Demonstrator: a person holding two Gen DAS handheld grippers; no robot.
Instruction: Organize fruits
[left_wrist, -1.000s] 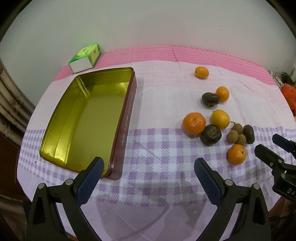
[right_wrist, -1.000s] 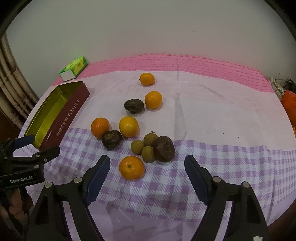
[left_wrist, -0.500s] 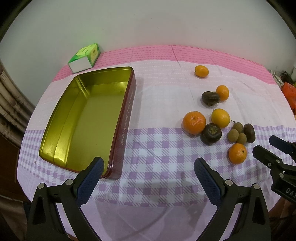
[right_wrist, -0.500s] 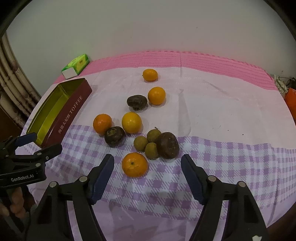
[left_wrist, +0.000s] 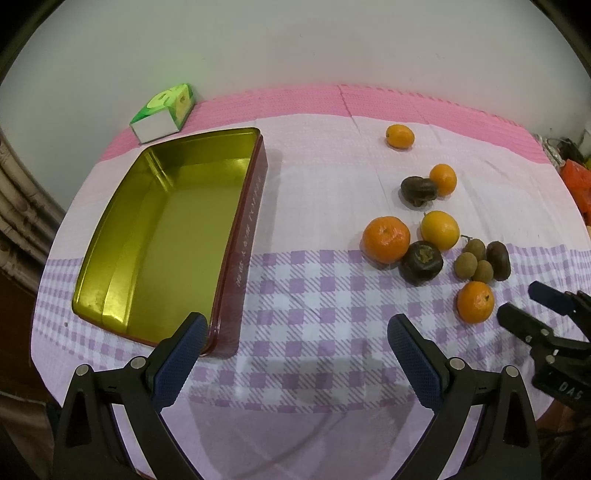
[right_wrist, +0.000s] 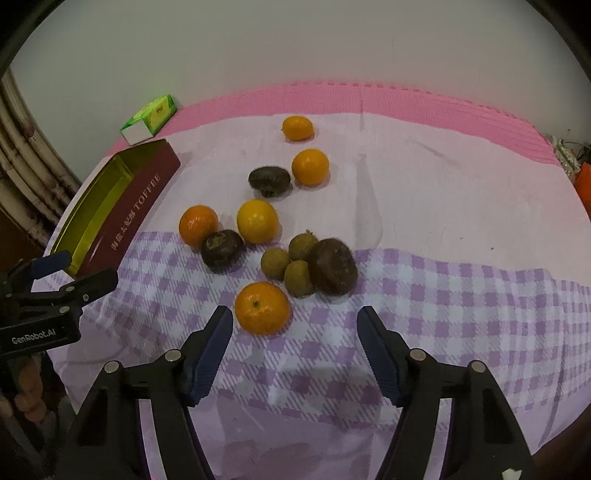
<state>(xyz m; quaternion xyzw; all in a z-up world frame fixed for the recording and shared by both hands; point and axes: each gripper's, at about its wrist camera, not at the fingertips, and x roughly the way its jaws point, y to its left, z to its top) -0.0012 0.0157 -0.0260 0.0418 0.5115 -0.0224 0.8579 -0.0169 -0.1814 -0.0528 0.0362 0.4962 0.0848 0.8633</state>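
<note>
An empty gold-lined toffee tin (left_wrist: 166, 236) (right_wrist: 110, 206) lies on the left of the table. Several fruits lie to its right: oranges, dark brown fruits and three small green-brown ones (right_wrist: 291, 262). The nearest orange (right_wrist: 263, 307) (left_wrist: 475, 302) sits just ahead of my right gripper (right_wrist: 295, 326), which is open and empty, its left finger close beside the orange. My left gripper (left_wrist: 295, 338) is open and empty, over the cloth by the tin's near right corner. Each gripper shows in the other's view: the right (left_wrist: 532, 314), the left (right_wrist: 70, 273).
A green and white box (left_wrist: 164, 109) stands at the back left by the wall. Orange items (left_wrist: 576, 181) lie off the table's right edge. The table's front edge is close below both grippers.
My right gripper has moved forward and down toward the nearest orange, which now looks bigger and closer between its fingers. My left gripper has barely moved.
</note>
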